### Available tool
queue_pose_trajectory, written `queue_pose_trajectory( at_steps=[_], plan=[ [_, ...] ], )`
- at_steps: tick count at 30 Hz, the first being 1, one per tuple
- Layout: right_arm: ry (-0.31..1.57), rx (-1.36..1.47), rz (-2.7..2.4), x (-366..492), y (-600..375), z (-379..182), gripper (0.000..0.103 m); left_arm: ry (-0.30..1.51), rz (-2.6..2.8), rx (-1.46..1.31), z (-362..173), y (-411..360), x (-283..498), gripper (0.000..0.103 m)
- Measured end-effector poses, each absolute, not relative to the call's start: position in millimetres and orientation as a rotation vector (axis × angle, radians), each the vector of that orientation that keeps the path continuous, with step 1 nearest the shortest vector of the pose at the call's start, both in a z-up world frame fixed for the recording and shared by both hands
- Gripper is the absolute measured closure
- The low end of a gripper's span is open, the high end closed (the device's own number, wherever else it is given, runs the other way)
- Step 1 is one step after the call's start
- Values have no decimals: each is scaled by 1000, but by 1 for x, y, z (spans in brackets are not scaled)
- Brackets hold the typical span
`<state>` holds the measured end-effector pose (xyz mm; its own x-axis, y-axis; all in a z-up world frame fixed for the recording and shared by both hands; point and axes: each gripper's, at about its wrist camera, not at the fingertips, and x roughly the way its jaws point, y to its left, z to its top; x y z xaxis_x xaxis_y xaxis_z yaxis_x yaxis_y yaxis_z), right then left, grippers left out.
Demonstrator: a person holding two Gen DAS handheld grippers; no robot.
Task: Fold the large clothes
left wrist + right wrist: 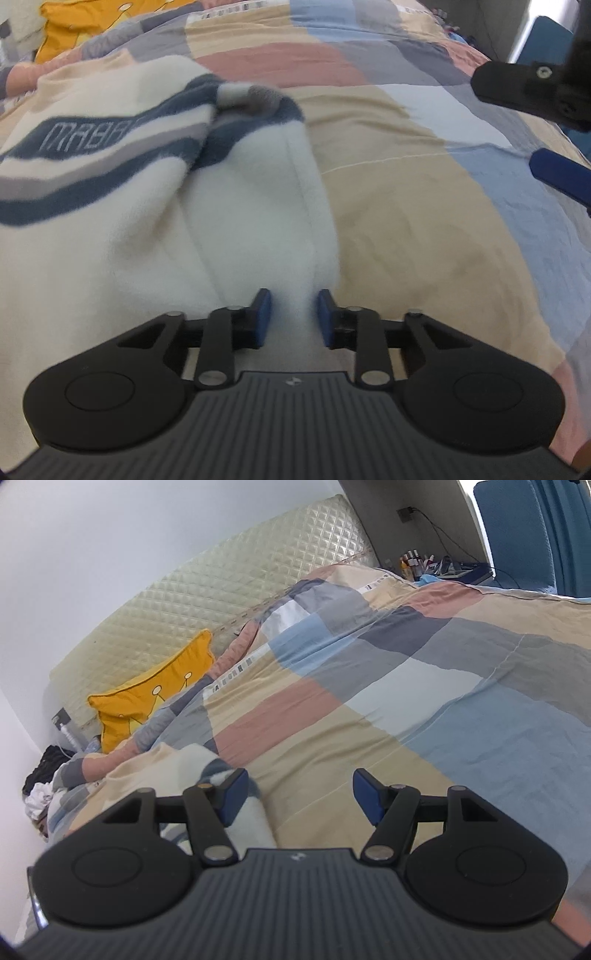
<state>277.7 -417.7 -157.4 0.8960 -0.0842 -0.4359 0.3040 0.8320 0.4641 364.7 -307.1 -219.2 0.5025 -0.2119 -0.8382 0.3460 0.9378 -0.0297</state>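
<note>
Left hand-held gripper [293,317] points steeply down at a cream fleece garment [155,206] spread on a bed, its two blue pads [263,317] drawn close on either side of a raised fold of the white cloth; whether they already pinch it cannot be told from the blurred frame. Right hand-held gripper [299,794] hangs wide open over the patchwork quilt [406,686], nothing between its fingers.

The left wrist view alone shows the garment in full detail: navy and grey bands across it, pale lettering on one band, a bunched striped part at the far end, and a long seam running toward the camera. It lies on the left half of the quilt in that view. At the right edge of the same view, the right hand-held gripper [517,122] appears from outside, one black finger above and one blue-padded finger below, well apart, off to the side of the garment.

The right wrist view catches only a corner of the garment [192,760], behind its left finger. It gives the room instead: a quilted cream headboard [236,590], a yellow cushion [155,698] leaning against it, a dark heap of clothes [40,775] at the left edge, small bottles [413,563] on a bedside surface, and blue curtains [524,531] at the top right.
</note>
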Motion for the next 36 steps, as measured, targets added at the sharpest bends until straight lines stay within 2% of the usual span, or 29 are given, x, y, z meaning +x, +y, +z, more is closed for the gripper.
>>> queue_pose_trajectory(
  at_steps=[4,12,17,26,36],
  plan=[
    [417,548,-209,277,-415,-158,37,984,-349,97,-205,-288,365,93],
    [431,463,-157,278,-396,-155,37,850,-311,-51,-144,-199,359,94],
    [463,404,-53,278,-369,-156,37,819,-233,-192,-128,-116,359,95],
    [617,502,155,289,-341,-177,37,817,-138,-240,-166,-18,334,95],
    [761,722,460,297,-304,-198,37,778,-190,-389,-193,8,330,94]
  ],
)
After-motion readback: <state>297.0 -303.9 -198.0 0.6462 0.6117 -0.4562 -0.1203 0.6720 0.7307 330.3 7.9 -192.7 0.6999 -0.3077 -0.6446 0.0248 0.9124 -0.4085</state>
